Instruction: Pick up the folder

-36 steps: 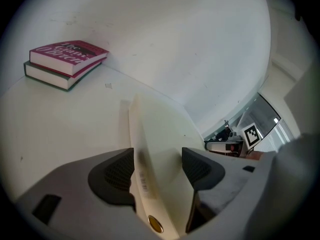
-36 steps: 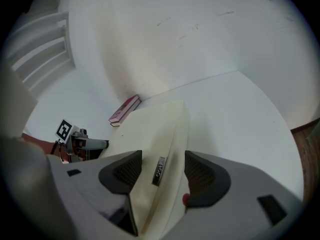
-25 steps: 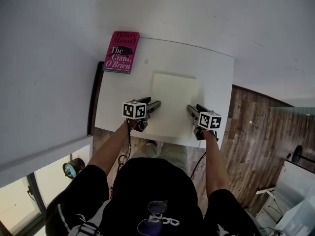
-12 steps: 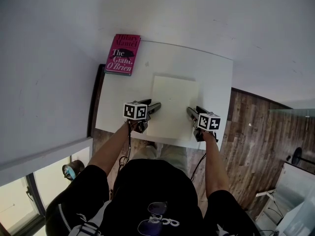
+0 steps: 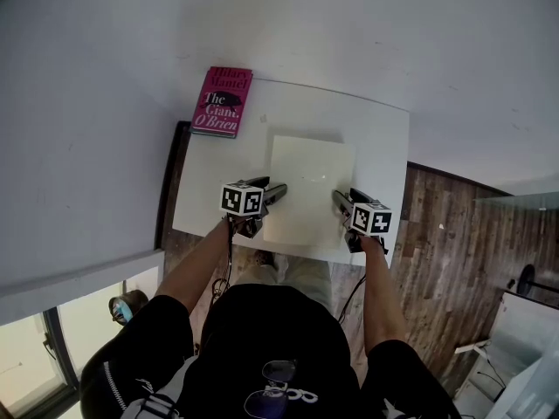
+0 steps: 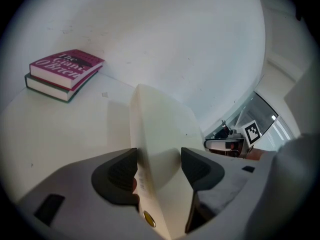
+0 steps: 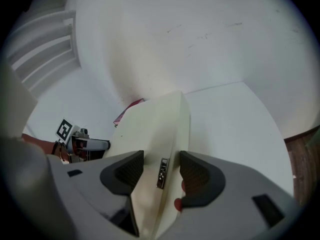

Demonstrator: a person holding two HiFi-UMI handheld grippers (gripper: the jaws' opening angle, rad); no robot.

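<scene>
— White wall [image 5: 87,103] fills the far side and brown wooden floor [image 5: 445,251] shows to the right. What stands between them?
— A white desk [image 5: 376,147], seen from steeply above. A cream flat folder [image 5: 310,182] is over its near middle, with its near edge close to the desk's near rim.
— Where are the two tools?
— The left gripper [image 5: 278,188] is at the folder's left edge and the right gripper [image 5: 337,197] is at its right edge. Both are toward the near end and point inward at each other.
— And the fingers?
— On the left, the dark fingers [image 6: 117,176] are closed on the folder's edge, which fills the space between them. On the right, the fingers [image 7: 197,176] are clamped on the opposite edge in the same way, around a small metal clip [image 7: 161,173] set in that edge.
— Is the folder off the desk?
— I cannot tell. From above it looks flat and level over the desktop.
— Anything else on there?
— A pink paperback book [image 5: 223,103] lies at the far left corner, well apart from the folder. The left gripper view shows it stacked on a dark green book [image 6: 47,86].
</scene>
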